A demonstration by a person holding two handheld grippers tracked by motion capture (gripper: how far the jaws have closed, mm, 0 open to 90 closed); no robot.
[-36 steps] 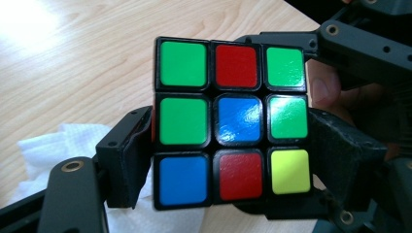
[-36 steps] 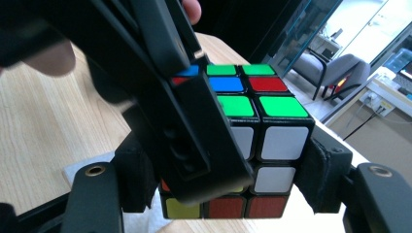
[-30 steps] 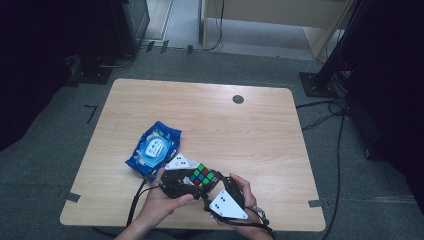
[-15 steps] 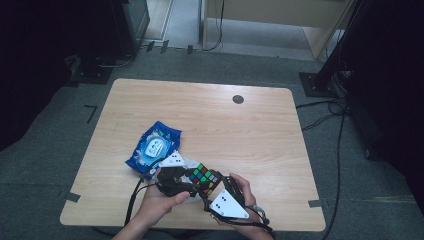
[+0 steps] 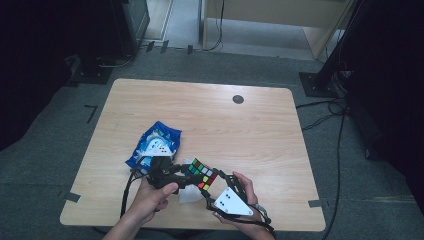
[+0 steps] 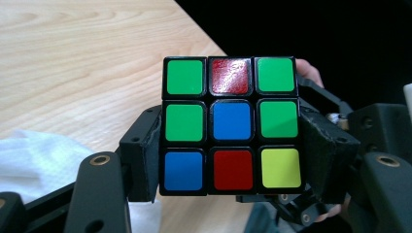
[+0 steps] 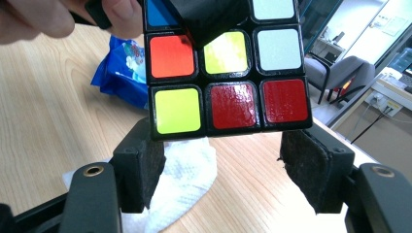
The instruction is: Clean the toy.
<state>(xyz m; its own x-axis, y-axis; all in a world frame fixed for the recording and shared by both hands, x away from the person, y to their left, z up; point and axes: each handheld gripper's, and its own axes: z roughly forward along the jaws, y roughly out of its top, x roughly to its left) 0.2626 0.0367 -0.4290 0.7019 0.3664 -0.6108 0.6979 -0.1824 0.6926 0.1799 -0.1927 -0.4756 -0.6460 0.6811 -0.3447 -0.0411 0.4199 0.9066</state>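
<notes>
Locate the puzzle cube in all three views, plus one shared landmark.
High view: puzzle cube near the table's front edge, between both grippers.
Left gripper view: centre, between the black jaws.
Right gripper view: top centre, above the jaws.
Shared landmark: white tissue under the cube, lower left in both gripper views.

Both hands low at the table's near edge, grippers meeting in the middle.

The left hand (image 5: 152,196) holds the left gripper (image 6: 232,160) with its jaws pressed against both sides of a cube (image 6: 231,125). The right hand (image 5: 243,187) aims the right gripper (image 7: 221,167) toward it (jaws spread apart, pads touching nothing), with both forearms entering from the bottom.
</notes>
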